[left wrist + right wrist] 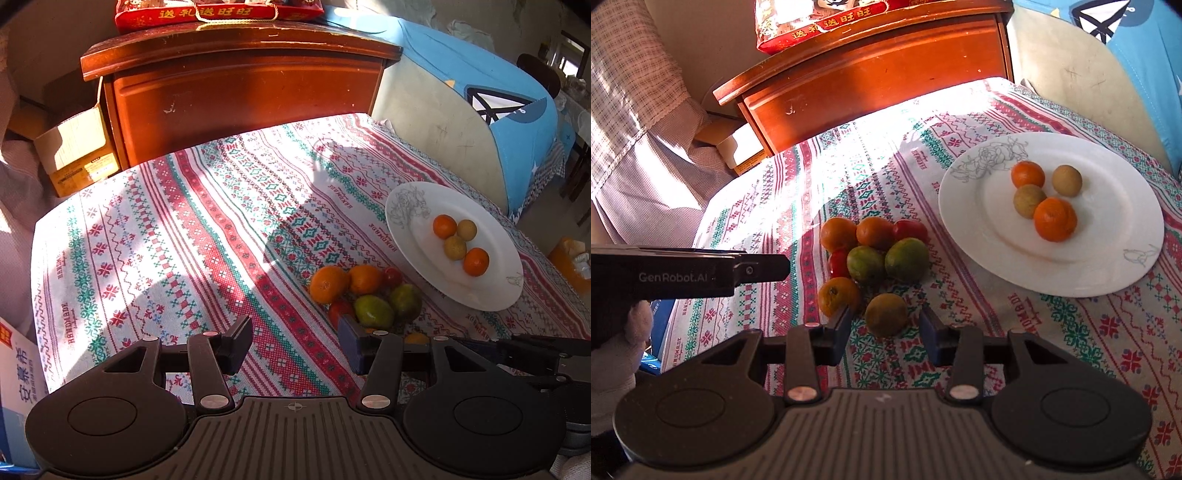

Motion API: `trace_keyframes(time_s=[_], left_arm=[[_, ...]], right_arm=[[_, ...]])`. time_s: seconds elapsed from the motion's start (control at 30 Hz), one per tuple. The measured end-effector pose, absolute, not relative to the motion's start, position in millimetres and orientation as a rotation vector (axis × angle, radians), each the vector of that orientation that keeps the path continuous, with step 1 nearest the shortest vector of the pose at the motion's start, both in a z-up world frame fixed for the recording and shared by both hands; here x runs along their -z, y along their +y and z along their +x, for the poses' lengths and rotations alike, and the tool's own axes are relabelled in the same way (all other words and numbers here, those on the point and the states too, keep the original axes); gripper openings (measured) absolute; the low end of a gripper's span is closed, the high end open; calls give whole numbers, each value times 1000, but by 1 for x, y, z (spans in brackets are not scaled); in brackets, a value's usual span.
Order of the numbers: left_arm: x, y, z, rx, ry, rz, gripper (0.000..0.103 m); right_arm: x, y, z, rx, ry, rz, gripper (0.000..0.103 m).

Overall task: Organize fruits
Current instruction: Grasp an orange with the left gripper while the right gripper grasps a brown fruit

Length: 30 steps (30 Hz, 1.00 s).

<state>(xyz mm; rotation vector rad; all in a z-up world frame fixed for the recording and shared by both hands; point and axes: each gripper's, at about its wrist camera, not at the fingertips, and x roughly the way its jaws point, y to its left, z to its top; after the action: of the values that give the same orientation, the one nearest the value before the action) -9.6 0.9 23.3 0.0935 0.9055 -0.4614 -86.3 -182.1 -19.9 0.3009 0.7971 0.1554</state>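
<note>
Your table [155, 236] wears a patterned cloth, and behind it stands a wooden cabinet [236, 96] with a red bag [218, 13] on top.

On the right of the cloth your white plate [1108, 266] holds four fruits bunched near its middle: two oranges [1055, 218] and two dull yellow-brown ones [1067, 180], touching or nearly so.

Just left of the plate, on the cloth, your fruit pile [875, 254] lies in a tight cluster: oranges at the far side, two green fruits [907, 258] in the middle, red ones [837, 263] tucked among them, and an orange [837, 301] and a brownish fruit [886, 314] at the near edge. Most are round, with no long axis to speak of; in the left view the green ones look slightly oval, their long axes running roughly left to right.

Your right tongs [884, 334] stand wide, holding nothing, and the brownish fruit sits just ahead of the tips, between them; whether the left pad touches the near orange you cannot tell.

Your left tongs [297, 341] are wide and empty too, over bare cloth, with the pile just past the right finger [352, 341], which hides part of it.
</note>
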Motion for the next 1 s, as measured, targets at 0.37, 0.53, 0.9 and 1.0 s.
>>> trace_keyframes(time_s=[0.37, 0.53, 0.9, 1.0], left_arm=[[-13, 4, -18, 489, 917, 119, 50], [-11, -6, -23, 528, 916, 133, 50], [-3, -30, -32, 597, 904, 157, 46], [1, -36, -32, 601, 898, 172, 42]], right_arm=[[22, -181, -86, -140, 790, 254, 26], [17, -193, -92, -122, 775, 279, 26], [19, -208, -96, -68, 790, 317, 26], [20, -208, -95, -66, 795, 322, 26]])
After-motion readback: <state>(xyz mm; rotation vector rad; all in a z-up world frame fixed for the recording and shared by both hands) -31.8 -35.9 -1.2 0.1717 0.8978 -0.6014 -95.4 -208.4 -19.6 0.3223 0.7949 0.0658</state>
